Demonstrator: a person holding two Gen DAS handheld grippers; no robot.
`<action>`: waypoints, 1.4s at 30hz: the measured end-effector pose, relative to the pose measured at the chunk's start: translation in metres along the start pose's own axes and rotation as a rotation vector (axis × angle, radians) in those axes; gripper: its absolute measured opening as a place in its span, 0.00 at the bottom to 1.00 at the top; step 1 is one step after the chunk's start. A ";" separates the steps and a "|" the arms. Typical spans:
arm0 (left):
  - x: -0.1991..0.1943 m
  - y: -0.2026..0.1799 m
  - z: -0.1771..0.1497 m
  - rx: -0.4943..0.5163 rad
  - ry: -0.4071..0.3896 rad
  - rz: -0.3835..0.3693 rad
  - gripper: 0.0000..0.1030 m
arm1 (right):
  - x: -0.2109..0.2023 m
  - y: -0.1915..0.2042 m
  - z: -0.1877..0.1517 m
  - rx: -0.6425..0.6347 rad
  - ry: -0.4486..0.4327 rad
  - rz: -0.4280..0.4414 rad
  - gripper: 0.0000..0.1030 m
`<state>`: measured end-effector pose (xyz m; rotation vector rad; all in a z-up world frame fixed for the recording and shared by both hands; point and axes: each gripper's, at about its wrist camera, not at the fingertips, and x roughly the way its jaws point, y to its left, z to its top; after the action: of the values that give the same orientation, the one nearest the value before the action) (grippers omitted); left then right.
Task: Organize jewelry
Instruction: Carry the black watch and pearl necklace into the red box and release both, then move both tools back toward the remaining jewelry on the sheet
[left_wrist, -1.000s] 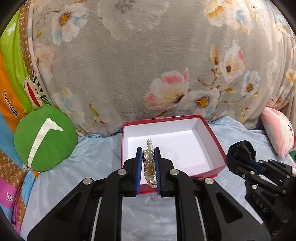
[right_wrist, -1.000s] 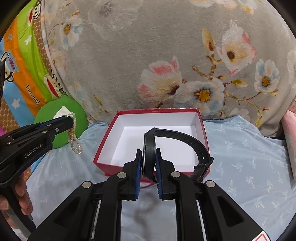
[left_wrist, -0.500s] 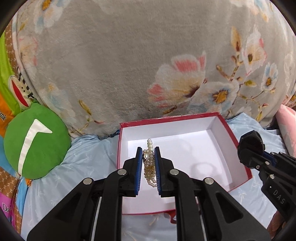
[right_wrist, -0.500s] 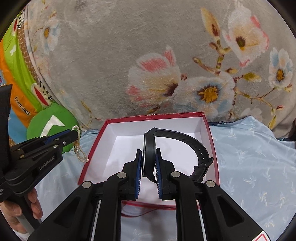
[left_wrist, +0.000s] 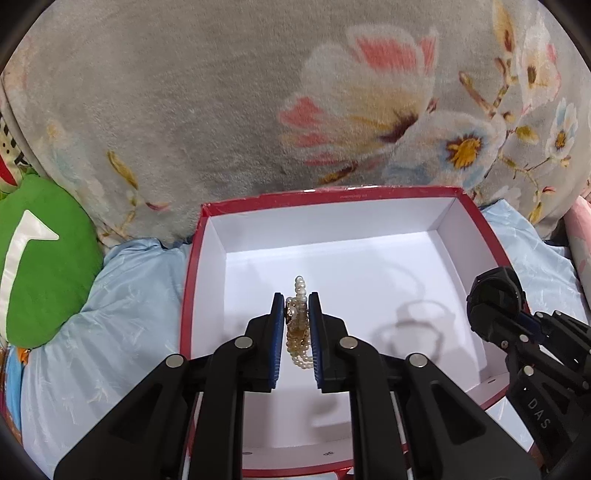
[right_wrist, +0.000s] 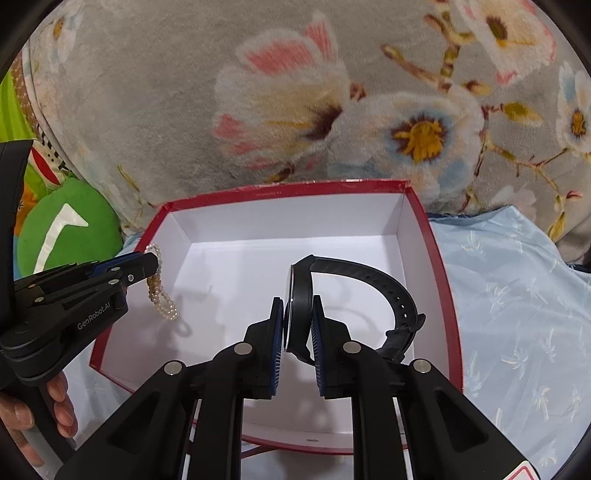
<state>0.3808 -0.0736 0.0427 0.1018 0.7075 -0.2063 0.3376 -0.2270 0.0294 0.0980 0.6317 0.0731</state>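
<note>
your left tongs (left_wrist: 297, 332) pinch the limp, slippery pearl bracelet (left_wrist: 298, 325); your right tongs (right_wrist: 298, 332) clamp the stiff watch (right_wrist: 299, 314) by its case.

A red cardboard box (left_wrist: 476, 221) with white inside sits on pale blue sheet (right_wrist: 517, 295) before grey floral plush blanket (left_wrist: 221, 92), beside a green round cushion (left_wrist: 48, 258); cream pearl bracelet (left_wrist: 300, 339), black rubber-strapped watch (right_wrist: 354, 273).
</note>
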 end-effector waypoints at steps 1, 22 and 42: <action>0.002 0.000 -0.001 -0.001 -0.003 0.002 0.13 | 0.003 0.000 -0.001 0.000 0.004 0.001 0.14; -0.073 0.048 -0.009 -0.104 -0.158 0.038 0.84 | -0.071 -0.002 -0.002 -0.015 -0.202 -0.101 0.74; -0.172 0.047 -0.159 -0.043 0.008 -0.037 0.84 | -0.198 0.037 -0.141 -0.085 -0.114 -0.105 0.74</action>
<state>0.1629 0.0245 0.0357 0.0482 0.7220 -0.2261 0.0936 -0.2003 0.0359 -0.0130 0.5181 -0.0070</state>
